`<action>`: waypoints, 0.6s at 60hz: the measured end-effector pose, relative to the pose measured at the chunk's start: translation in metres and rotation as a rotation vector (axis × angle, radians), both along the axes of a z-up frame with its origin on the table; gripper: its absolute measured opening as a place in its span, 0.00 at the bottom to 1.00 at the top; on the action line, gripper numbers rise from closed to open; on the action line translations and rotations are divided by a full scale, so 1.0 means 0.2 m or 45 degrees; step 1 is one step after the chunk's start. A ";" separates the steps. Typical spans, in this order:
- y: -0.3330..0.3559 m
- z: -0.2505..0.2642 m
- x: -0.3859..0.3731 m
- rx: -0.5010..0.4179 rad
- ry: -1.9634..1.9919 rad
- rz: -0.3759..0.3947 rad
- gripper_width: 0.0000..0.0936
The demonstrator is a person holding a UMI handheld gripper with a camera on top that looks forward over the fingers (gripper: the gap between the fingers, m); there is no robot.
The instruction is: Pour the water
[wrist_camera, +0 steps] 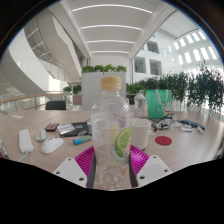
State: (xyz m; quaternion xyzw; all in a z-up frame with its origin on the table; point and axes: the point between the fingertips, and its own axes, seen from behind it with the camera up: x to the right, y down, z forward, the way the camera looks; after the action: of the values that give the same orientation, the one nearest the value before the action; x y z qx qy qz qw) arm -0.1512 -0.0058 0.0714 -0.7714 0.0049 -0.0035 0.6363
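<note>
A clear plastic water bottle [110,125] with a pale cap and a label showing a green lime slice stands upright between my gripper's [112,165] two fingers. Both magenta pads [86,158] press against its lower sides, so the gripper is shut on it. The bottle's base sits low between the fingers, and I cannot tell whether it rests on the table. A green translucent cup [158,102] stands on the table beyond the bottle, to the right.
The pale table [180,150] holds a white mouse [52,144], a white remote-like object [26,142], a dark phone or wallet [68,129], a red round coaster [164,141] and small items at right [188,125]. Plants and railings stand behind.
</note>
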 end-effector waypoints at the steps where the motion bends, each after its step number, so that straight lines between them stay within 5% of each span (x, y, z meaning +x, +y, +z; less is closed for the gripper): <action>1: -0.01 0.01 0.00 0.000 -0.004 0.007 0.53; 16: 0.04 -0.03 -0.06 -0.150 0.107 0.098 0.34; 27: 0.17 0.34 -0.26 -0.177 0.692 0.230 0.37; 36: 0.40 0.52 -0.31 -0.301 1.521 0.190 0.37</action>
State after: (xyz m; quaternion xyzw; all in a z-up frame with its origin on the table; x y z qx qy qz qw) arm -0.2139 0.0748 0.1750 -0.7037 0.3061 0.4735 0.4323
